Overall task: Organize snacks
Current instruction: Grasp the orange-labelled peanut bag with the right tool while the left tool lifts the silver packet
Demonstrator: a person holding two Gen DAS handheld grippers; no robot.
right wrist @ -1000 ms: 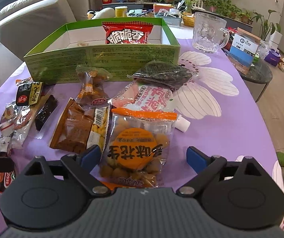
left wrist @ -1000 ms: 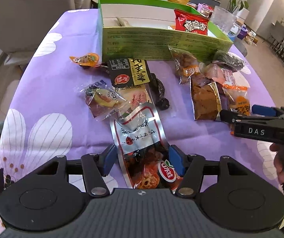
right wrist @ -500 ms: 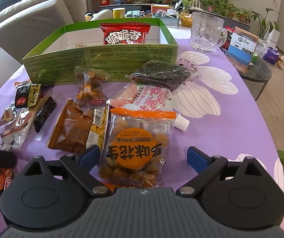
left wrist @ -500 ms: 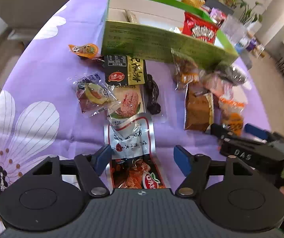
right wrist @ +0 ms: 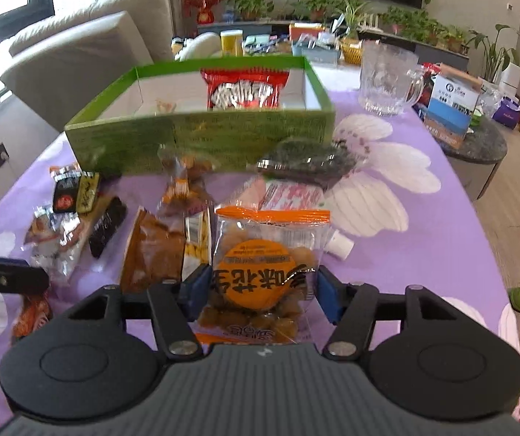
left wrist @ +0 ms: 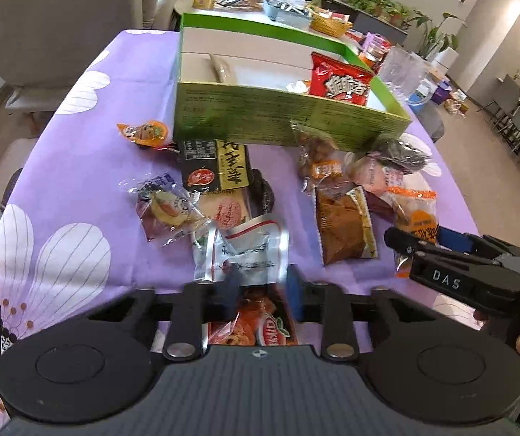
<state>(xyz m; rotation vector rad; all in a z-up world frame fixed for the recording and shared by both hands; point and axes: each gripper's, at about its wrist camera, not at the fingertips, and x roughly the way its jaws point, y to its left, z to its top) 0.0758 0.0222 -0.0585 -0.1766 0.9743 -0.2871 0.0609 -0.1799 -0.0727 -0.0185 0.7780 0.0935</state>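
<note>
A silver packet with red print (left wrist: 249,250) lies on the purple floral tablecloth (left wrist: 78,167), and my left gripper (left wrist: 261,294) is shut on its lower half. A clear peanut bag with an orange round label (right wrist: 260,272) sits between the pads of my right gripper (right wrist: 261,292). Those jaws are closing, and the pads touch the bag's two sides. The right gripper (left wrist: 418,236) also shows at the right of the left wrist view, held by a hand. Behind the snacks stands an open green box (right wrist: 201,138) with a red chips packet (right wrist: 245,91) inside.
Loose snacks lie in front of the box: a brown packet (left wrist: 343,225), a black and yellow packet (left wrist: 216,165), an orange jelly cup (left wrist: 147,132) and a dark seaweed packet (right wrist: 307,160). A glass mug (right wrist: 387,80) stands at the back right. The table's edge runs along the right.
The left jaws closed onto the silver packet. The right jaws narrowed from wide open until the pads reached the peanut bag's sides. Neither hand shifted much.
</note>
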